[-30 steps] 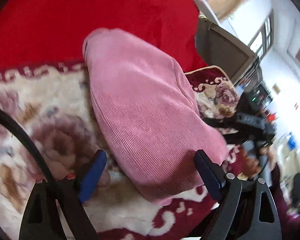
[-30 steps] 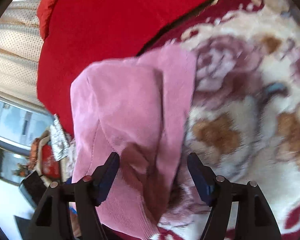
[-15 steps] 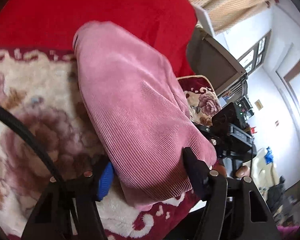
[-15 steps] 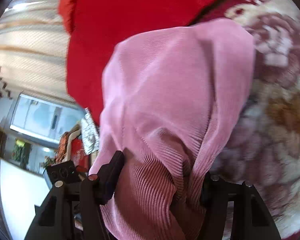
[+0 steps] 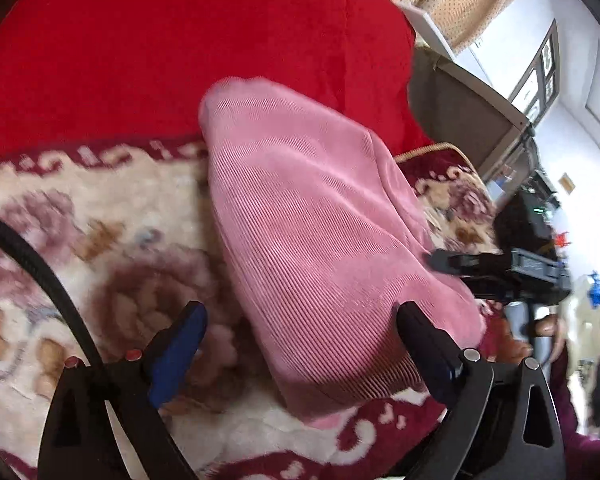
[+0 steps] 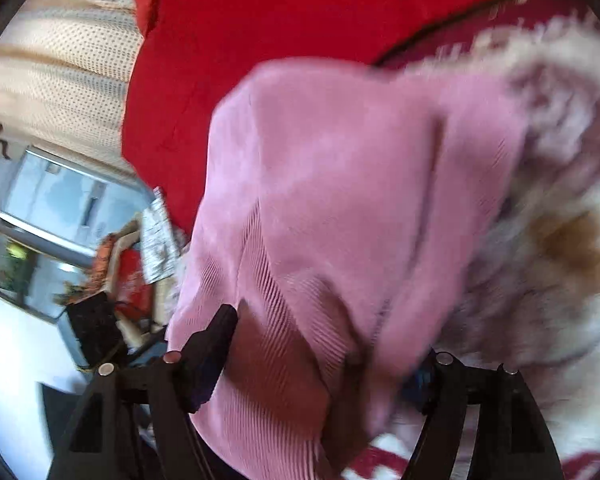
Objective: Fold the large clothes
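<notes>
left gripper (image 5: 300, 334) — jaws wide, frame bottom | pink garment (image 5: 320, 240) centre, on floral blanket (image 5: 100, 220) | right gripper (image 6: 324, 356) — blurred, grip unclear

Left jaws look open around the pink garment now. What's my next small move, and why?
Probably ease the left gripper back off the pink garment: its jaws stand wide apart, and the fold already rests on the floral blanket. The right gripper's grip is too blurred to judge.

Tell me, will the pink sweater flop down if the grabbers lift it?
Probably yes: the pink sweater looks soft and ribbed, bunching in folds by the right gripper. It likely grips well, not slippery. On the fuzzy floral blanket, pushing would probably wrinkle it.
</notes>
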The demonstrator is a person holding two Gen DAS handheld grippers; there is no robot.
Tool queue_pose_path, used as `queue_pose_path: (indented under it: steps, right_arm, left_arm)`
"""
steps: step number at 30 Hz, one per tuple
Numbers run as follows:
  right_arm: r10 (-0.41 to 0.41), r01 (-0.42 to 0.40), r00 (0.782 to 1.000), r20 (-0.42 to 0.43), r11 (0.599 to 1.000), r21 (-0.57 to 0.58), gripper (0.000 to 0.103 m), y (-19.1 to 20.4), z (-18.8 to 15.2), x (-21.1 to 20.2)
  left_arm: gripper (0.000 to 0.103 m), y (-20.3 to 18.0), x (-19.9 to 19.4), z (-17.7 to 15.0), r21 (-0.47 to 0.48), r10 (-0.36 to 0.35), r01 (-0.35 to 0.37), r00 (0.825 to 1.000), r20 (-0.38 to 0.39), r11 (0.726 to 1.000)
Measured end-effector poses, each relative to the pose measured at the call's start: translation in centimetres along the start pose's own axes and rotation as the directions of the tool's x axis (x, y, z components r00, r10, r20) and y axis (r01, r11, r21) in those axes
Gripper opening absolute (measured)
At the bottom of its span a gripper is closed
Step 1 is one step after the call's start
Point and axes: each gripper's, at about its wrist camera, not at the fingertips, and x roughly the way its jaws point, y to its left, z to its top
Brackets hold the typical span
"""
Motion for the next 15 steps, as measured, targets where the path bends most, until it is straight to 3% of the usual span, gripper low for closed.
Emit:
queue_pose_path:
  steps: [3, 5, 7, 9, 11, 15]
  right_arm:
    - [-0.074, 0.077, 0.99, 0.123, 0.997, -0.019, 0.076, 0.4, 0.5, -3.2]
    - [-0.131, 0.138, 0.962, 0.242, 0.99, -0.014, 0.076, 0.0, 1.0, -5.4]
    - [-0.108, 0.125, 0.945, 0.308, 0.991, -0.037, 0.07, 0.8, 1.4, -5.9]
    - [-0.068, 0.097, 0.948, 0.31, 0.992, -0.079, 0.06, 2.1, 1.9, -5.1]
    - [-0.072, 0.103, 0.958, 0.276, 0.99, -0.099, 0.06, 3.0, 2.7, -2.7]
    - [-0.191, 0.196, 0.976, 0.106, 0.98, -0.042, 0.058, 1.5, 4.2, 4.3]
  left_arm:
    - [0.097, -0.3, -0.9, 0.2, 0.038, 0.069, -0.071, 0.997, 0.047, 0.997]
    - [0.097, -0.8, -0.4, 0.1, 0.061, 0.106, -0.109, 0.993, 0.056, 0.992]
    - [0.097, -1.3, 0.4, 0.0, 0.086, 0.15, -0.154, 0.987, 0.05, 0.984]
    - [0.097, -1.6, 0.8, -0.4, 0.106, 0.185, -0.19, 0.981, 0.055, 0.976]
    - [0.097, -2.1, 1.1, -0.6, 0.129, 0.215, -0.222, 0.974, 0.067, 0.966]
    - [0.097, -2.3, 1.1, -1.0, 0.156, 0.246, -0.257, 0.965, 0.085, 0.954]
